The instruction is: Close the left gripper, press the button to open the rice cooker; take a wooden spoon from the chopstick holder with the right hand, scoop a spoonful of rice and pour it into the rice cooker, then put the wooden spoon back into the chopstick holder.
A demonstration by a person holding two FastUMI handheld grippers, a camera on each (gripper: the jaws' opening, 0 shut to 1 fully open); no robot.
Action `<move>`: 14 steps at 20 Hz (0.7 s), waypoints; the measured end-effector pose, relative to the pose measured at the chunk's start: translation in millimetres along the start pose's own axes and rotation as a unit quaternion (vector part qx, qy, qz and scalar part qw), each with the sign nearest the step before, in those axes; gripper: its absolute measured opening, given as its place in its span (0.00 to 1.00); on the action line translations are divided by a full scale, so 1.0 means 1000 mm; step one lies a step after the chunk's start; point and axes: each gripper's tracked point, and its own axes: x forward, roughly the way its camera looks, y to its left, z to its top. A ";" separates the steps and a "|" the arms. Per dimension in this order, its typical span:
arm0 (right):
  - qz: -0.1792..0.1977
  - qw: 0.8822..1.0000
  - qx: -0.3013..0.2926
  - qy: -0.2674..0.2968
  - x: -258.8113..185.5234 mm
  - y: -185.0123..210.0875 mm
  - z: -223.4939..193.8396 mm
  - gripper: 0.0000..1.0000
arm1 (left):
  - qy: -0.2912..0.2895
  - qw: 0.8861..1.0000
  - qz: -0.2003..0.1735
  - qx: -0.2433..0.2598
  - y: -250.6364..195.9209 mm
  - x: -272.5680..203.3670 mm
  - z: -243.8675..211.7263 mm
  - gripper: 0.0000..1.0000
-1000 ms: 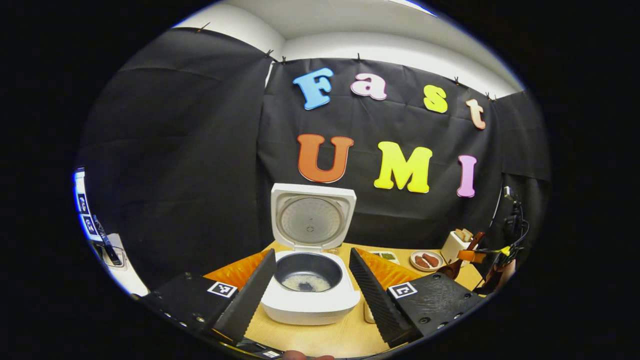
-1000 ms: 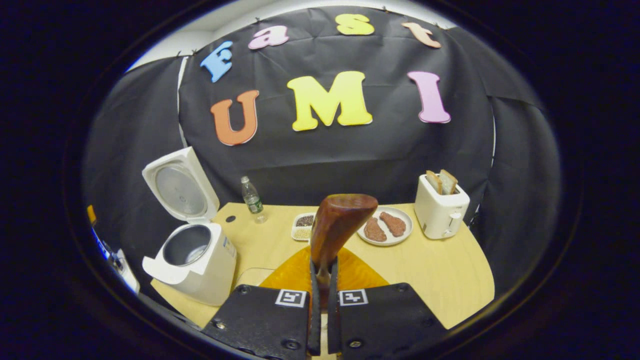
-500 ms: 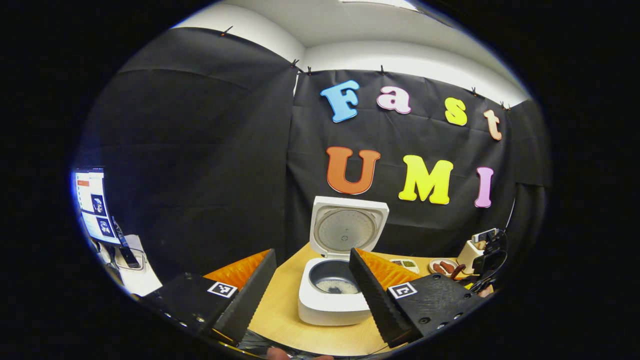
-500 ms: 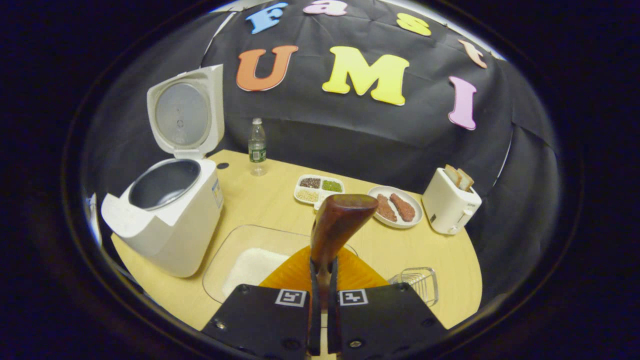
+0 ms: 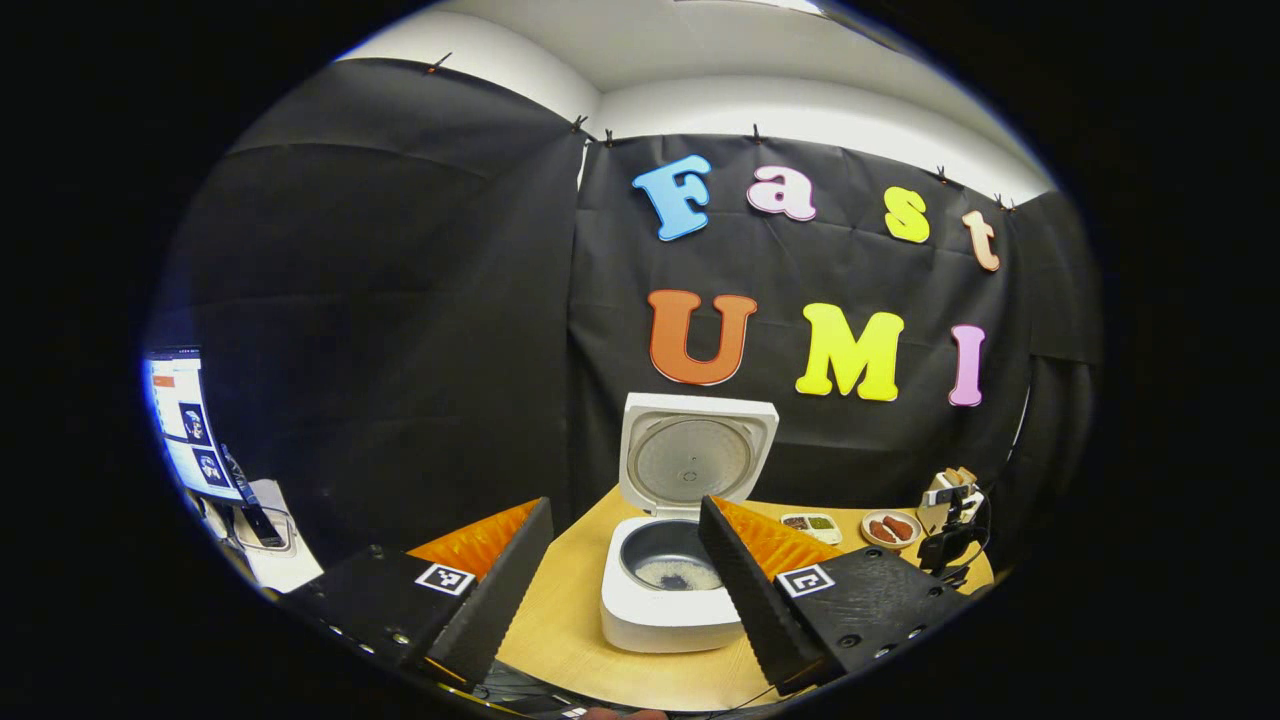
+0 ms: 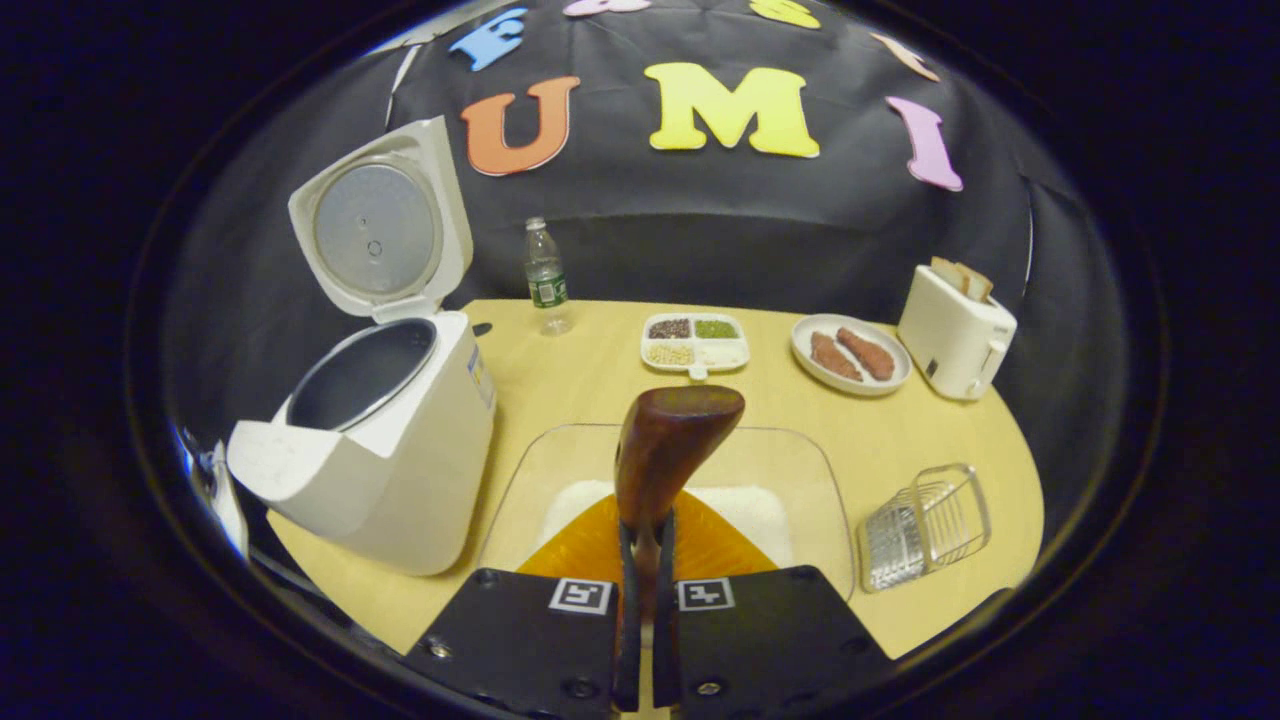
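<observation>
The white rice cooker (image 5: 672, 600) (image 6: 385, 470) stands with its lid (image 5: 697, 455) up, and a little rice (image 5: 678, 574) lies in its dark pot. My left gripper (image 5: 622, 506) hangs open in front of the cooker, holding nothing. My right gripper (image 6: 645, 535) is shut on the handle of the wooden spoon (image 6: 672, 440). The spoon's bowl points forward above a glass dish of rice (image 6: 760, 470). To the right of that dish stands the wire chopstick holder (image 6: 925, 525).
A water bottle (image 6: 545, 275), a sectioned dish of grains (image 6: 695, 342), a plate of meat (image 6: 850, 353) and a toaster (image 6: 957, 325) line the back of the wooden table (image 6: 590, 375). A screen (image 5: 185, 420) stands off the table's left side.
My right gripper has tipped down and drawn back with the spoon, so the rice dish and the wire holder have come into view. My left gripper has pulled back from the cooker.
</observation>
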 end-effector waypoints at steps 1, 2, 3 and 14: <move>0.010 1.000 0.026 0.005 0.000 0.002 -0.001 0.10 | 0.000 1.000 -0.002 0.000 -0.002 -0.001 0.000 0.94; 0.019 0.998 0.052 0.011 0.000 0.003 -0.001 0.10 | -0.002 1.000 -0.004 0.000 -0.005 0.000 0.000 0.94; 0.028 0.996 0.079 0.016 -0.001 0.002 -0.001 0.10 | -0.004 1.000 -0.007 0.000 -0.007 0.000 0.001 0.94; 0.107 0.965 0.238 0.034 -0.003 -0.009 0.010 0.11 | -0.002 1.000 0.000 -0.012 -0.027 -0.009 -0.007 0.94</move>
